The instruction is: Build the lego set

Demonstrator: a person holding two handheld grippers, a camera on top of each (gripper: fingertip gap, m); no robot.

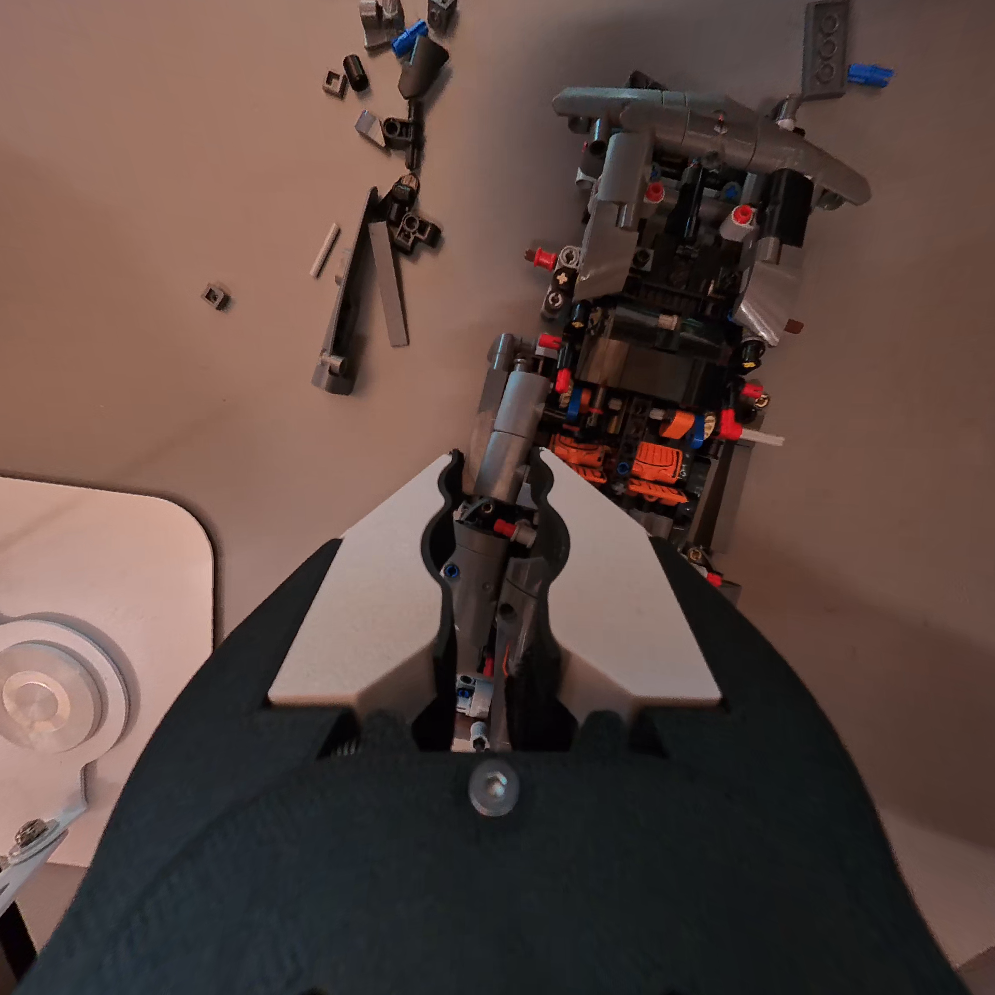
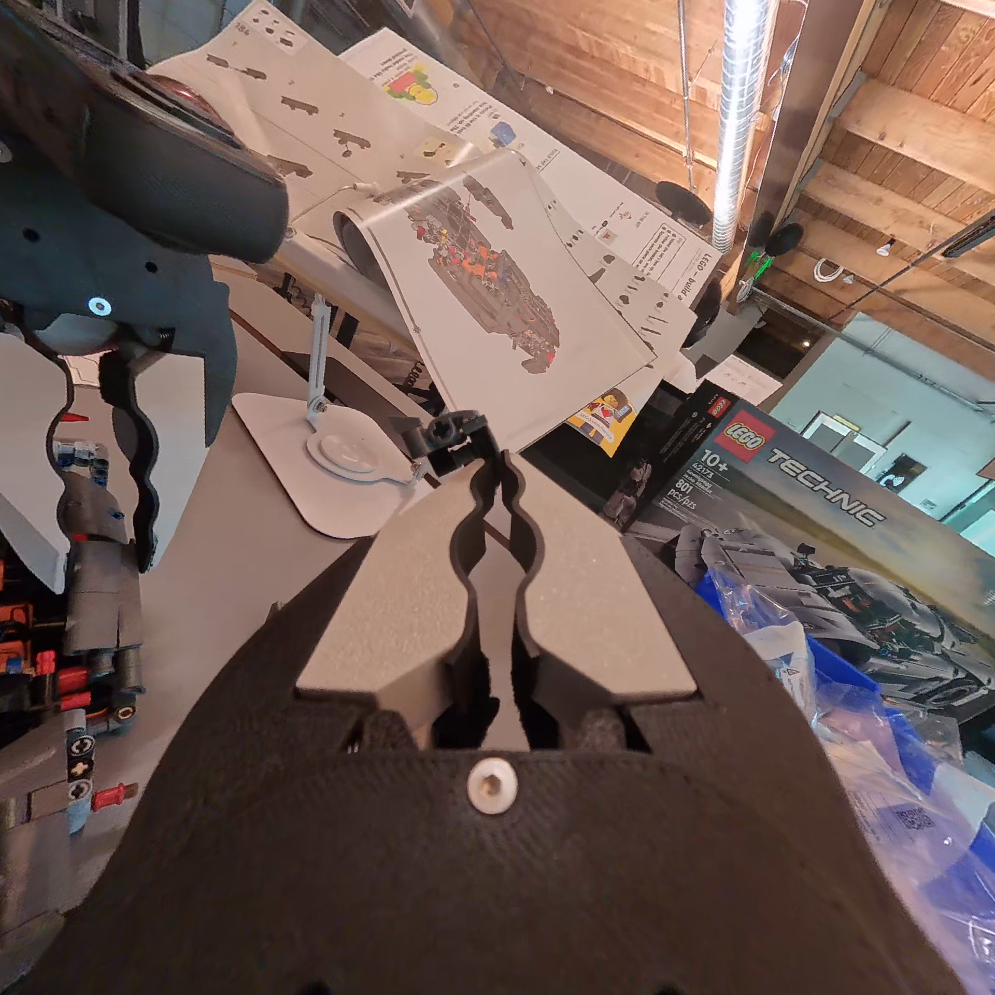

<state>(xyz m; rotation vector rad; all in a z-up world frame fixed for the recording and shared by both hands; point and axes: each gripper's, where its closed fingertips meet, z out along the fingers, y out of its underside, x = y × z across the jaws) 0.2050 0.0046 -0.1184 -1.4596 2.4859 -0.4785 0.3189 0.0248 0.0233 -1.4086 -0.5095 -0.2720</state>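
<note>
Left gripper point(image 1: 498, 474) clamped on the grey side of the lego car point(image 1: 667, 334) lying on the desk point(image 1: 161, 215), right gripper point(image 2: 492, 463) raised, pinching a small black connector point(image 2: 452, 433) at its tips, loose pieces point(image 1: 387, 161) nearby

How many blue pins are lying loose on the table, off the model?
2: one blue pin in the loose-parts pile at top centre, another top right beside a grey plate. The pile may hide more.

The lego model point(image 1: 662, 344) has its near end hidden between the fingers point(image 1: 587, 581) (left gripper's).
</note>
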